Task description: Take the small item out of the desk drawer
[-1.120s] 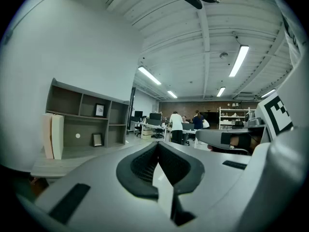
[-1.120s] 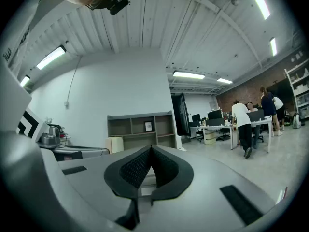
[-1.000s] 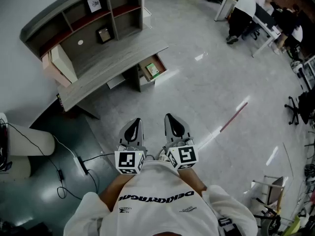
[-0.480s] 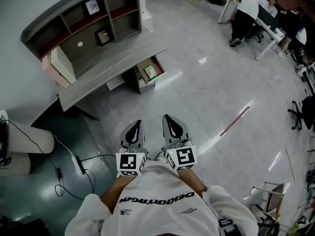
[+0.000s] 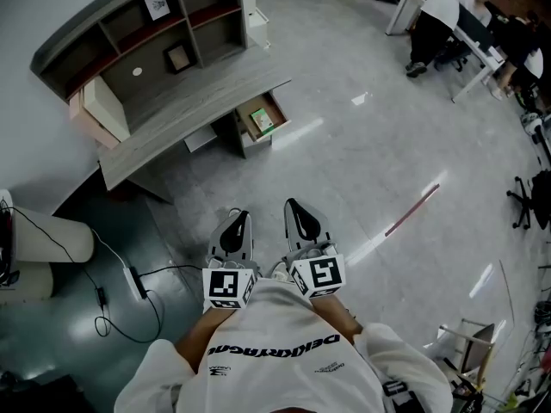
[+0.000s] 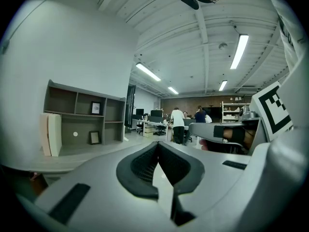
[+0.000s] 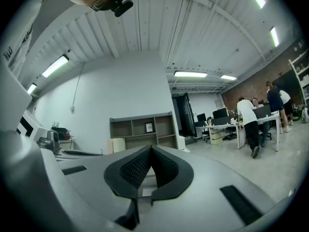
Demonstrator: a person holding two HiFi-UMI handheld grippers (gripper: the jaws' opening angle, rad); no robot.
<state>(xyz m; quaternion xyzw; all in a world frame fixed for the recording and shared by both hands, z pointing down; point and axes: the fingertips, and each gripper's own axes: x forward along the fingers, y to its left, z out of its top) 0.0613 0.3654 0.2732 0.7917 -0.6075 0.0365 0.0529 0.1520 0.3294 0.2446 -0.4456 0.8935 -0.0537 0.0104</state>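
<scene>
Shifting only slightly relative to the desk (image 5: 194,101) over the last second, the left gripper (image 5: 236,218) and right gripper (image 5: 298,206) ride side by side, jaws together and empty, so the open drawer (image 5: 251,110) holding the green item (image 5: 265,123) lies well ahead of them, unreached.

Bare floor (image 5: 344,170) lies open up to the pulled-out drawer (image 5: 269,136) at 12 o'clock, its top uncovered. The surface (image 5: 189,101) overhangs its rear at 11 o'clock; a cable (image 5: 133,282) trails at 8 o'clock.
</scene>
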